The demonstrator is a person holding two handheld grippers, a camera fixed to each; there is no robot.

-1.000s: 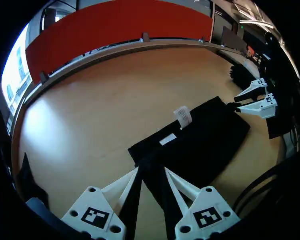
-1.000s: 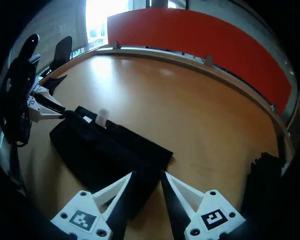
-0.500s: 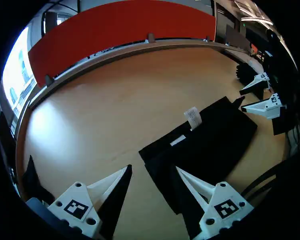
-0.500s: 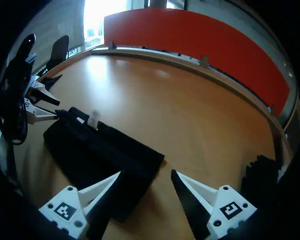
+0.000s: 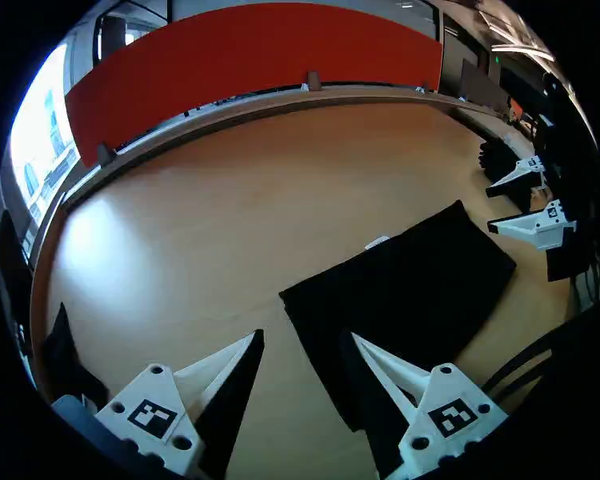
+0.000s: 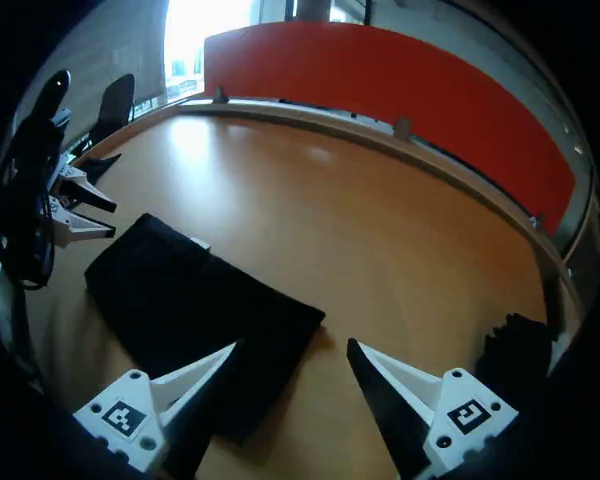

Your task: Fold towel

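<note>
Looks like a pause between folds. Finds the black towel (image 5: pixel 412 280) (image 6: pixel 188 296) lying flat on the wooden table (image 5: pixel 220 208) (image 6: pixel 364 216) as a folded rectangle, with a white label (image 5: pixel 378 241) peeping from its far edge. Shows the left gripper (image 5: pixel 300 344) (image 6: pixel 108 222) at one short end and the right gripper (image 6: pixel 292 346) (image 5: pixel 492 210) at the other, fingers of both spread apart and gripping nothing. Calls next, probably, for pinching matching corners and carrying one end over the other, or for smoothing. Puts little in the way: a dark cloth stack (image 6: pixel 520 352) near the table's edge, well apart from the towel, and a red partition (image 5: pixel 252 48) beyond.
</note>
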